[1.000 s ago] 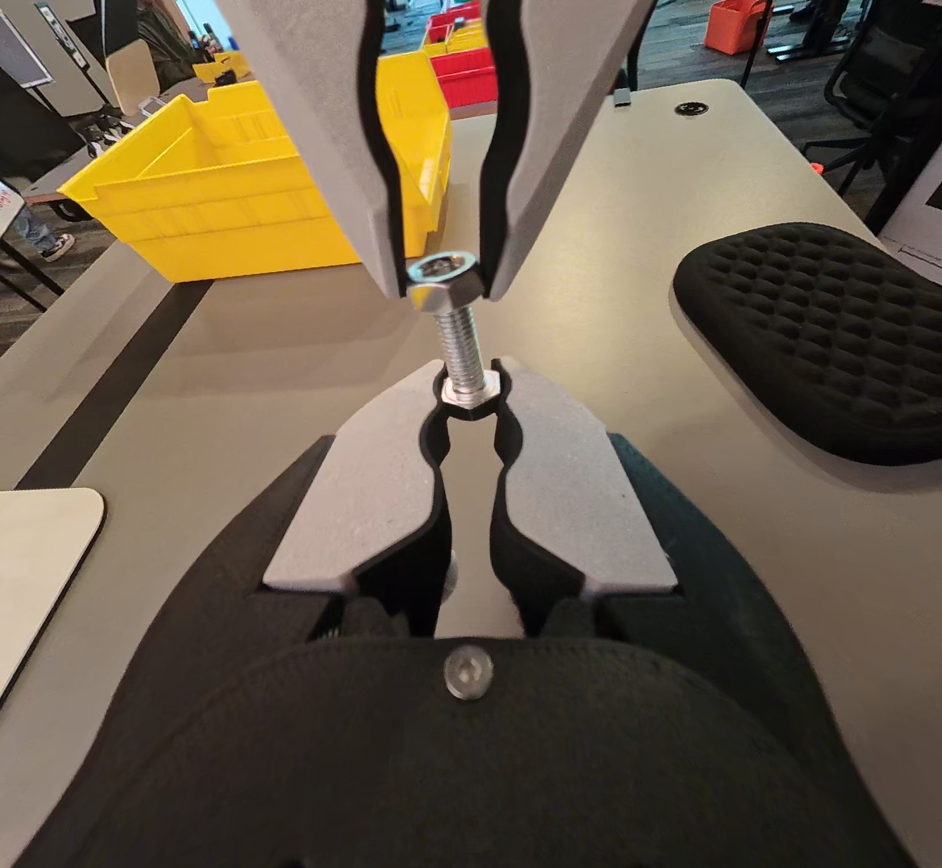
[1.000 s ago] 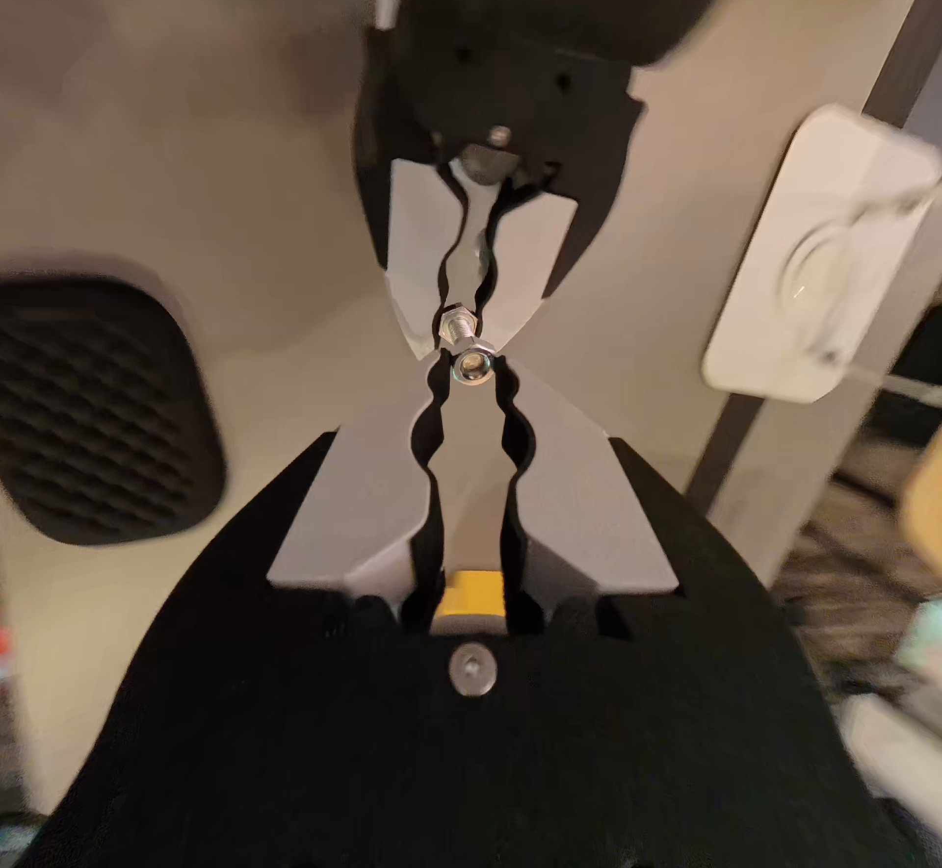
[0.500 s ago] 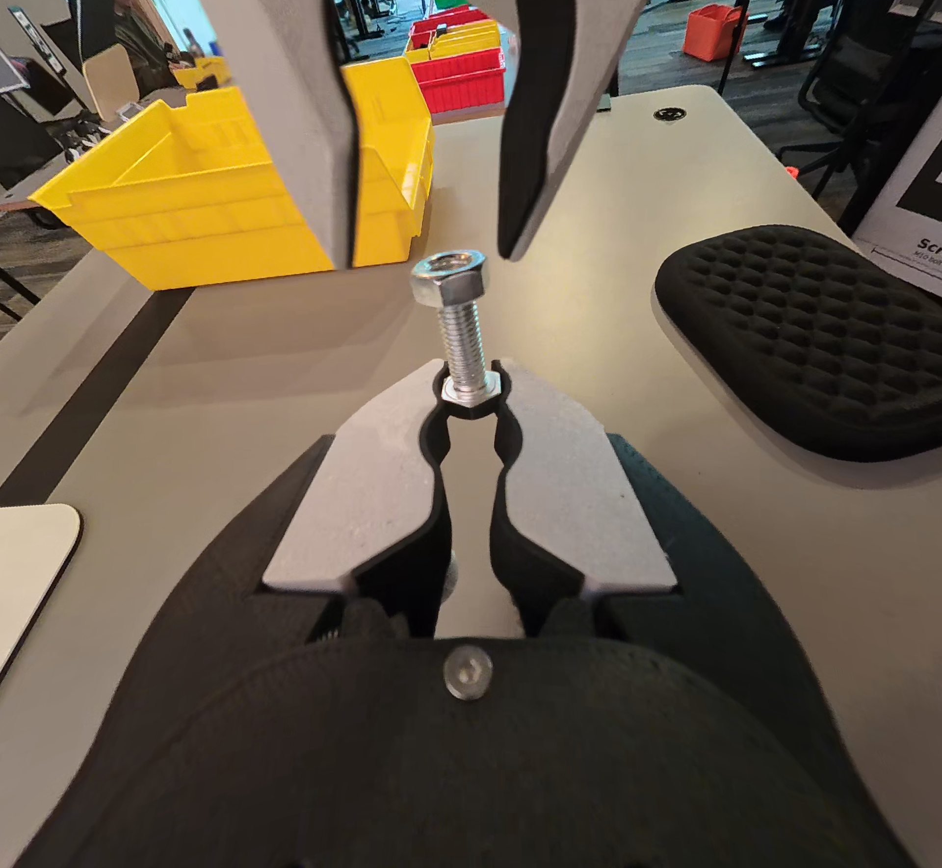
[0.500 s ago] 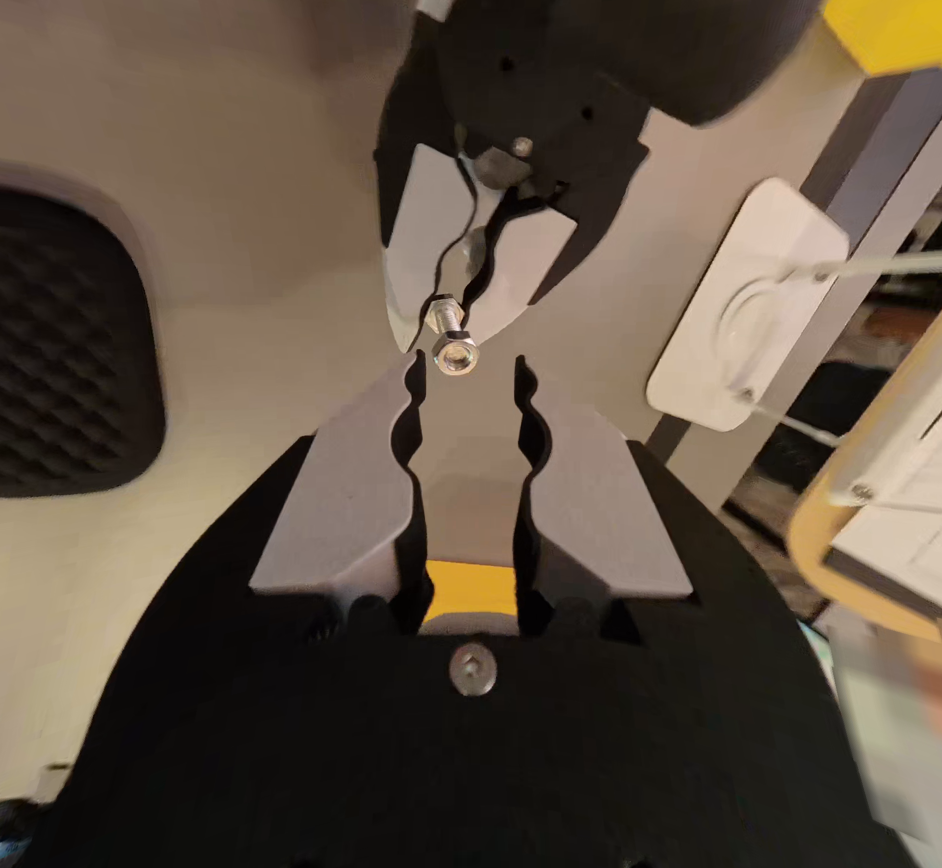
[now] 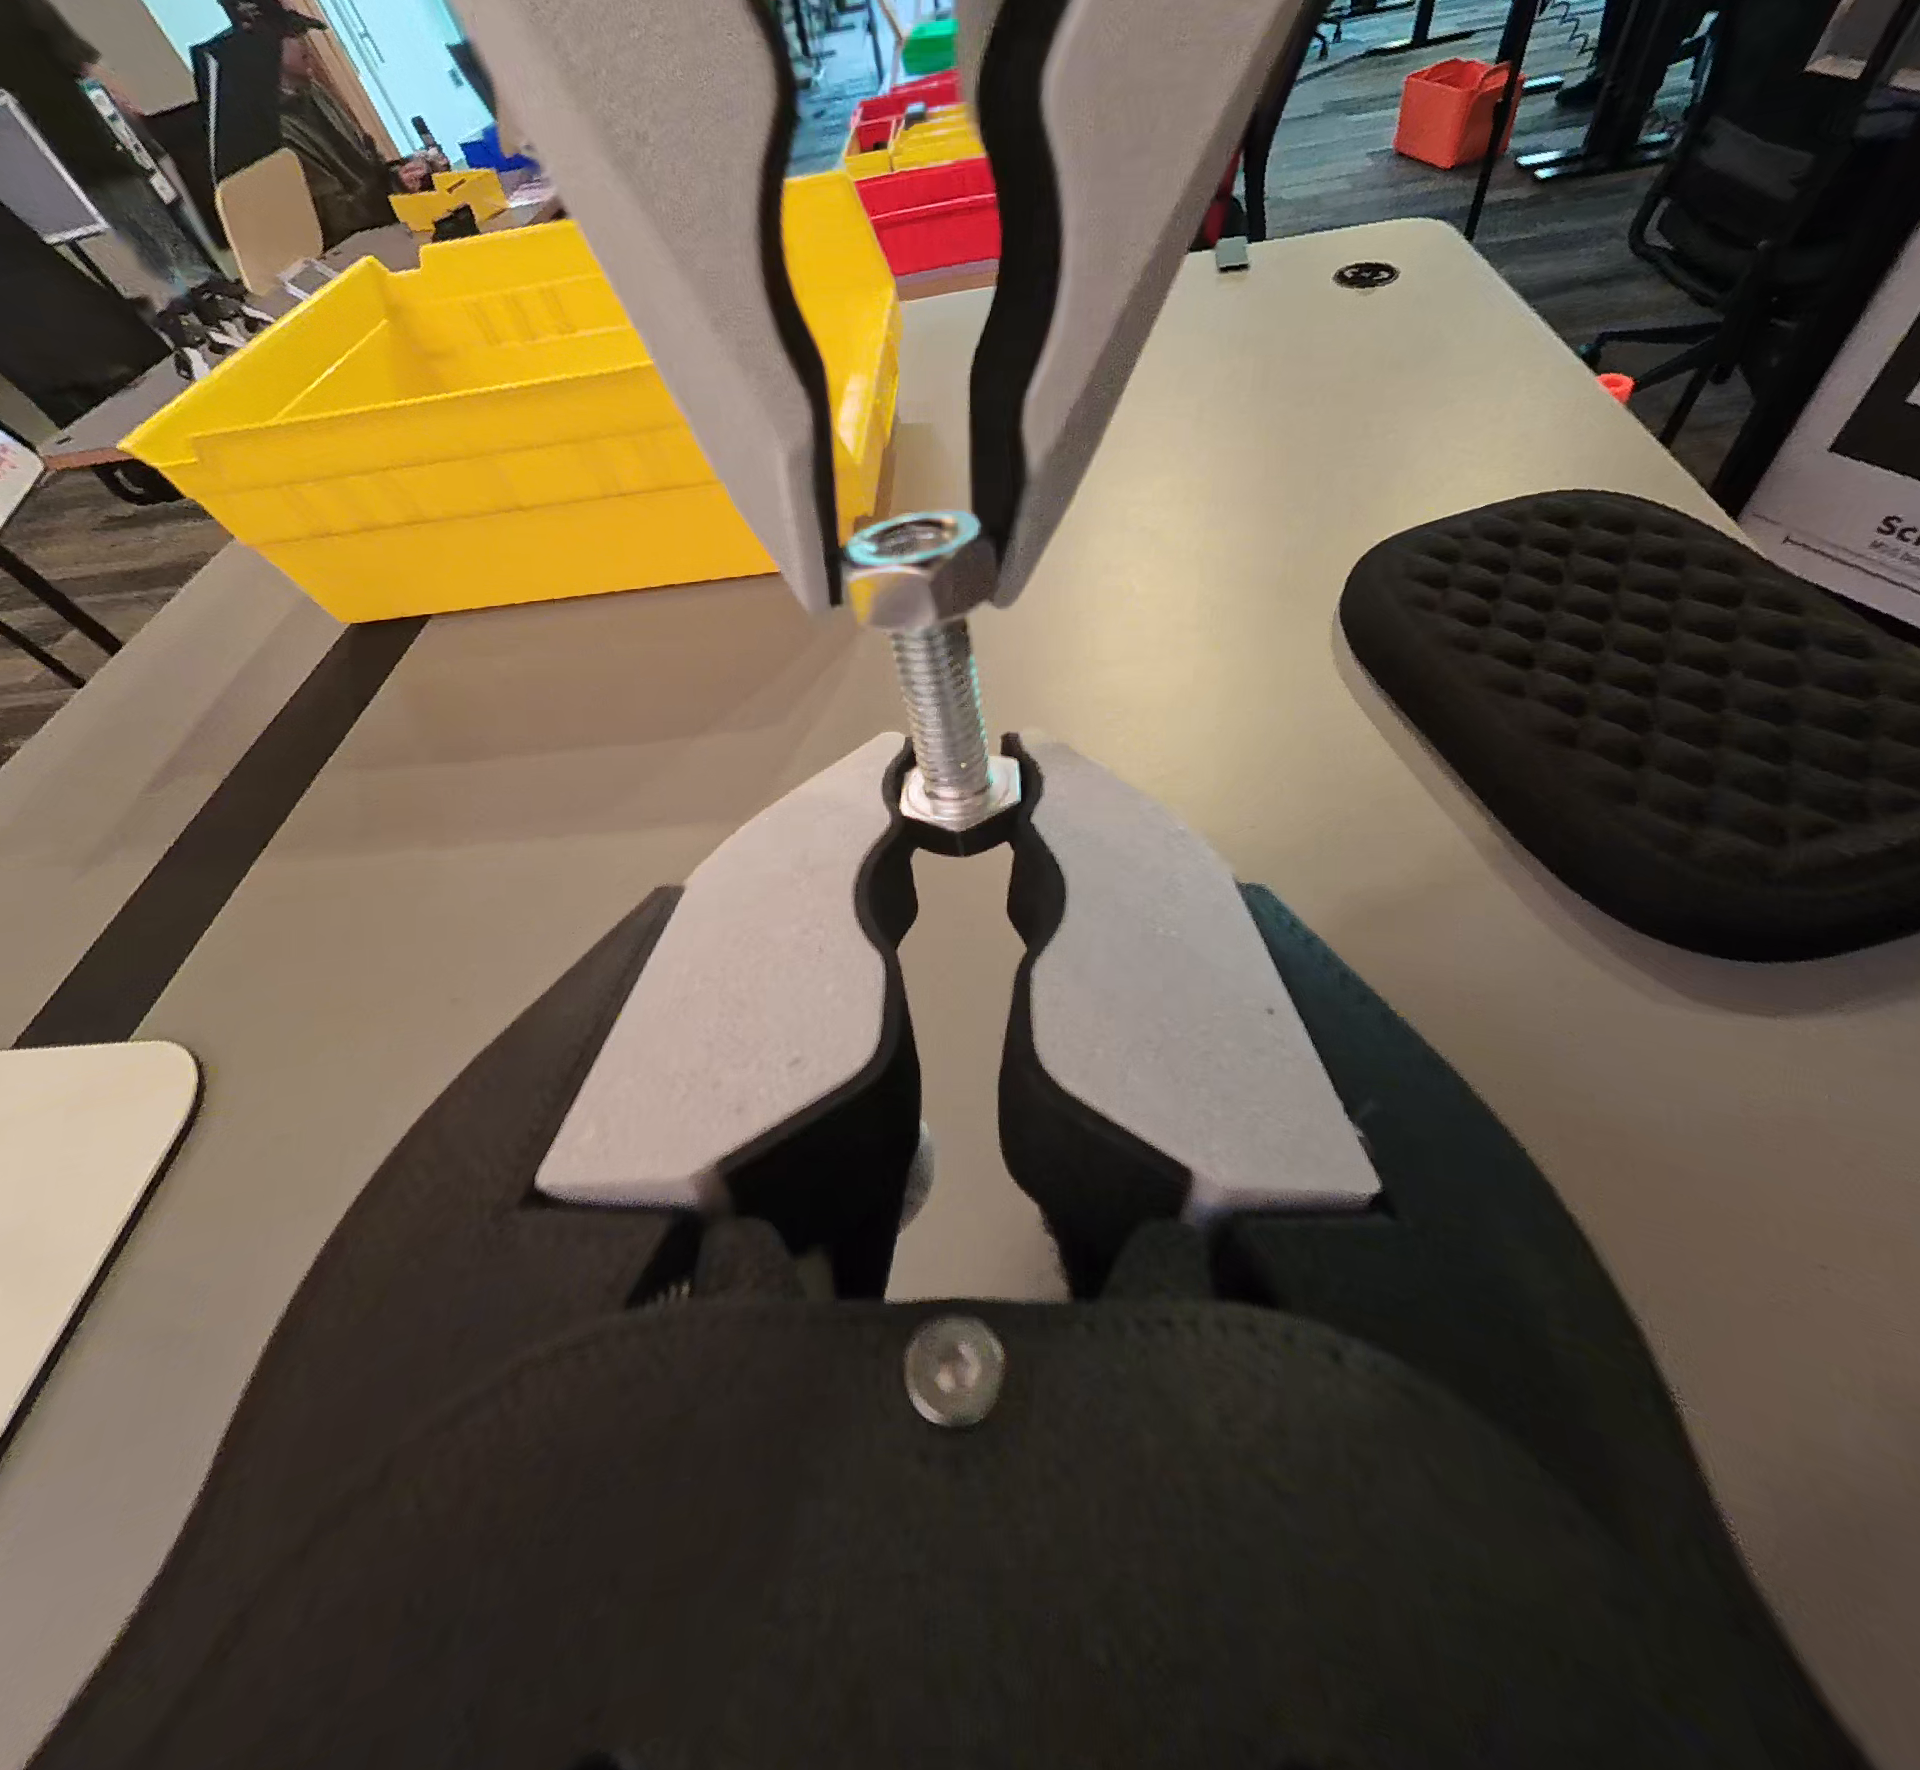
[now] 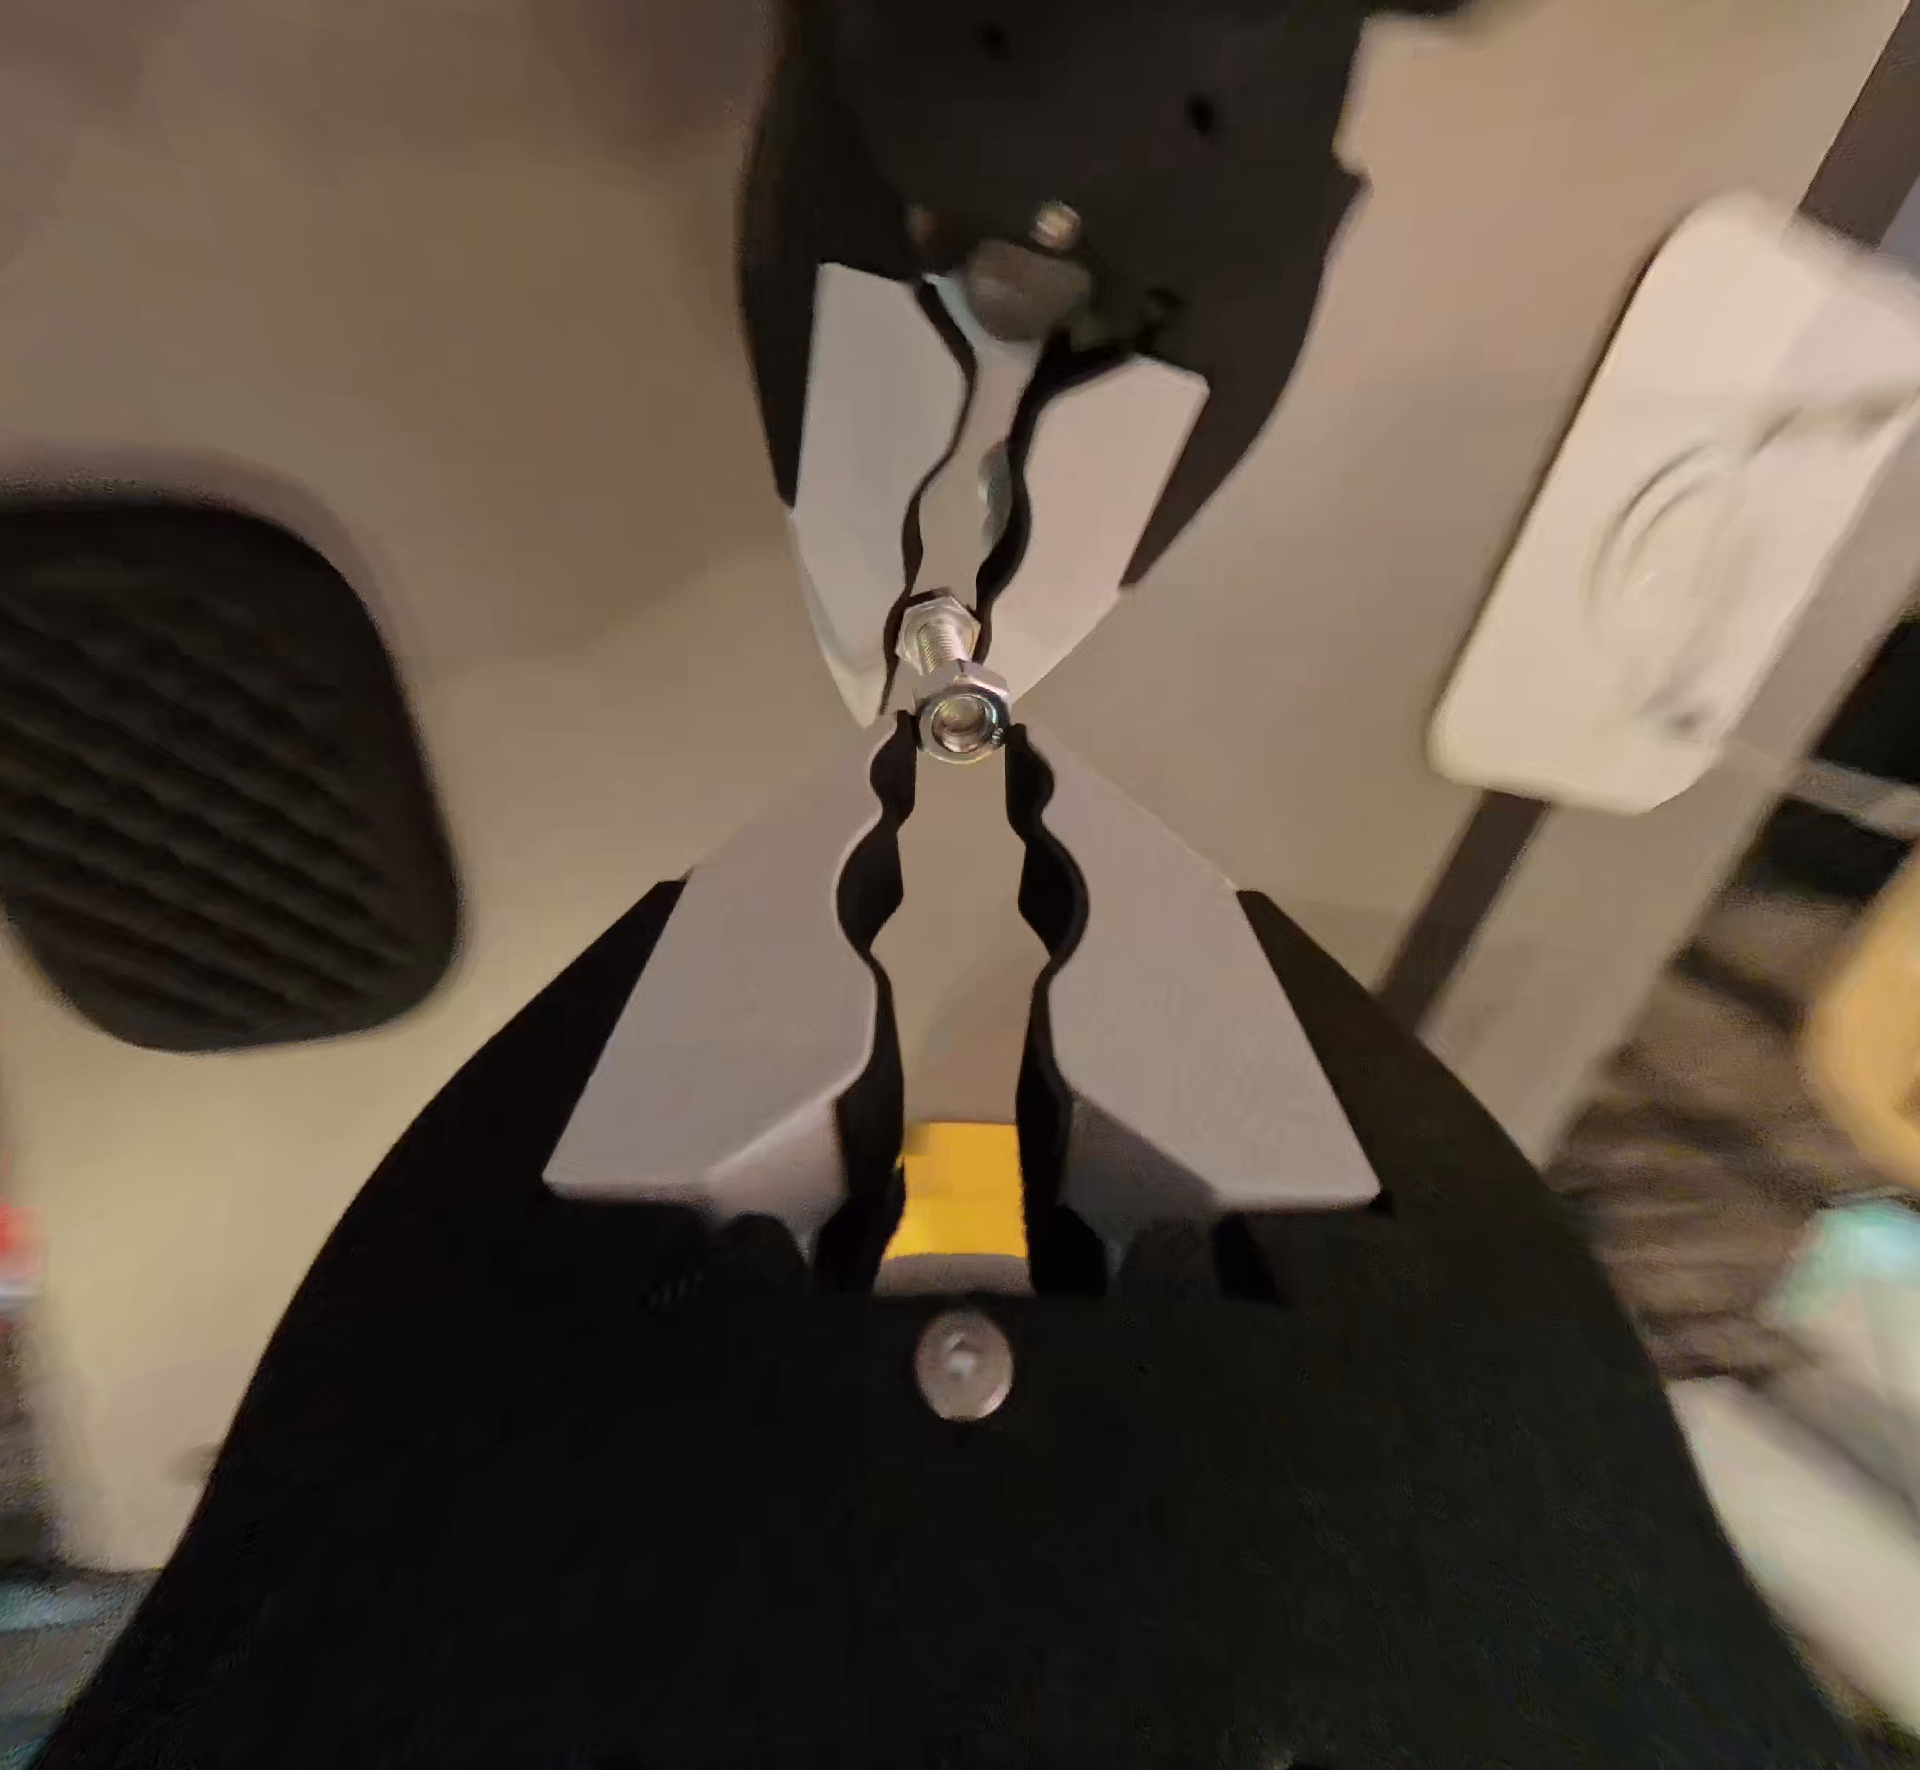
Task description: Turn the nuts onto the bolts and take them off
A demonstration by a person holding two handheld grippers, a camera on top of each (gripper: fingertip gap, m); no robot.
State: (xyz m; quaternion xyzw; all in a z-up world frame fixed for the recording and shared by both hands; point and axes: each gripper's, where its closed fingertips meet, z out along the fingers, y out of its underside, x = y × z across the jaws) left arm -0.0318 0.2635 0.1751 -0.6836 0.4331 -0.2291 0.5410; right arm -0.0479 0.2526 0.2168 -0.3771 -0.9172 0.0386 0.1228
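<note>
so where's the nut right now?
Left wrist view, centre: the nut sits low on the bolt, clamped in the left gripper, above the table.

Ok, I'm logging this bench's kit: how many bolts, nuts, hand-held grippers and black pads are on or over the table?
Bolt: 1
Nut: 1
Hand-held grippers: 2 (left hand-held gripper, right hand-held gripper)
Black pad: 1
Total: 5
</note>
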